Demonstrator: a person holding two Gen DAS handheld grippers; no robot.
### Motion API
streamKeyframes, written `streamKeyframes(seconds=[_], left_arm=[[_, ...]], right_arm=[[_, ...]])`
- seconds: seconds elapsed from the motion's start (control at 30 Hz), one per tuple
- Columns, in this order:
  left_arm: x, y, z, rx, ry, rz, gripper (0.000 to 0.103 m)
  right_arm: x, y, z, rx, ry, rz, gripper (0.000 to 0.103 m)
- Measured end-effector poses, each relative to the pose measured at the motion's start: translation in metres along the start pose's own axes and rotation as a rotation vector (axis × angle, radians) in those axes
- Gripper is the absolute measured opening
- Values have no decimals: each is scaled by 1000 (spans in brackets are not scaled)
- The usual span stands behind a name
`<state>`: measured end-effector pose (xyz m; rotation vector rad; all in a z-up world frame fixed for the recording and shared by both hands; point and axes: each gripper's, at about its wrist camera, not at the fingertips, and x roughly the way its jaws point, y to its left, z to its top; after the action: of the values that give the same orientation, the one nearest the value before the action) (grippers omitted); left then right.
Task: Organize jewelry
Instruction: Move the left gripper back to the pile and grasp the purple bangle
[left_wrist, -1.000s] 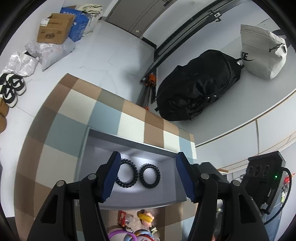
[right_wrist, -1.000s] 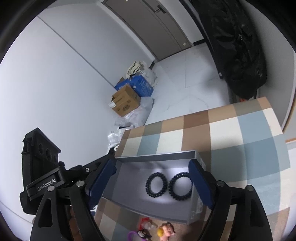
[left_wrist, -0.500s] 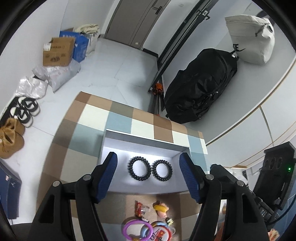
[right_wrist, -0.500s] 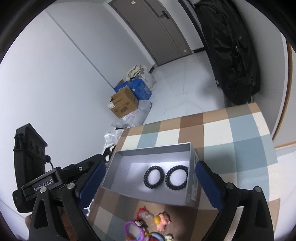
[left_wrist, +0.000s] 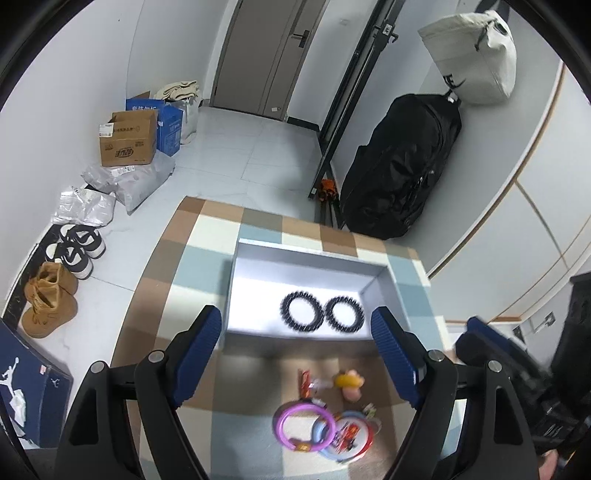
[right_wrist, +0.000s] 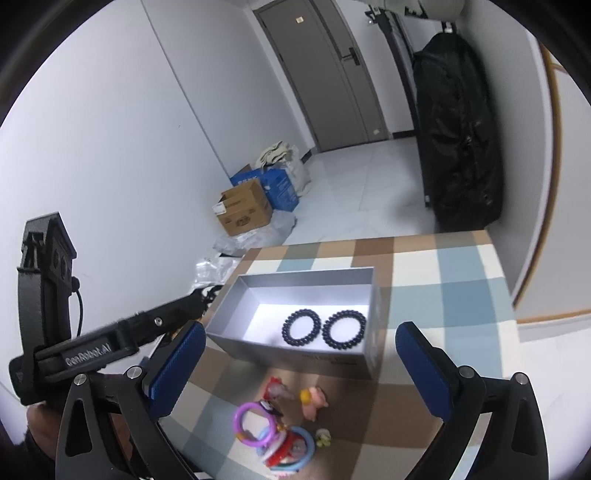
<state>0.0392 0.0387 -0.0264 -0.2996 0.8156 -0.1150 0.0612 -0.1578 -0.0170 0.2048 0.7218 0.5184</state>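
A grey open box (left_wrist: 310, 251) (right_wrist: 306, 275) sits on the checked tablecloth (left_wrist: 207, 258). Two black spiral hair ties (left_wrist: 286, 314) (right_wrist: 288, 328) lie side by side on its floor. In front of the box is a pile of trinkets: a purple ring (left_wrist: 282, 421) (right_wrist: 240, 417), blue and red rings, and a small pink-and-yellow figure (left_wrist: 349, 384) (right_wrist: 314, 398). My left gripper (left_wrist: 295, 325) hovers above the box's near edge, its jaws opening with nothing between them. My right gripper (right_wrist: 301, 332) hangs beside it, jaws also opening, empty.
The table's far edge drops to a tiled floor with a cardboard box (left_wrist: 127, 140), grey parcels and shoes (left_wrist: 77, 247) on the left. A black bag (left_wrist: 402, 166) leans on the right wall. A person's hand (right_wrist: 37, 421) holds the left gripper's handle.
Both grippers have drawn back from the box and rolled level, and their jaws have spread wider. The trinket pile in front of the box has come fully into view.
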Motion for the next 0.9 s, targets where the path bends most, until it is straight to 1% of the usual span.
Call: streamKeyframes(seconds=[0.07,0.23,0.33,0.43,0.53,0.6,0.63,0.67,0.77,0.9], left_arm=[[-2,4,-7,0,4,5,80],[-1,13,-20,-24,57,-6,80],[4,17,-29,-47,106,-22,80],[10,15,-35,-44,158,-36,80],[20,6,-43,29,241,-43,80],[22,3,-48,57,250,-22,80],[26,0,-51,92,271,11,80],[28,-2,-53,114,281,28,80],[32,-8,-61,160,315,44,80],[33,-17,-69,237,326,77,80]], right_arm=[[-6,0,-4,-6,-7,-18,103],[-11,-3,-14,-14,3,-49,103],[-11,-4,-21,-20,20,-54,103],[-12,-4,-26,-32,40,-62,103],[-14,-5,-30,-34,46,-68,103],[-15,-9,-31,-20,47,-65,103],[-16,-11,-32,-8,49,-63,103],[-16,-12,-32,-2,51,-63,103],[-17,-16,-32,14,54,-58,103],[-19,-16,-31,15,51,-52,103]])
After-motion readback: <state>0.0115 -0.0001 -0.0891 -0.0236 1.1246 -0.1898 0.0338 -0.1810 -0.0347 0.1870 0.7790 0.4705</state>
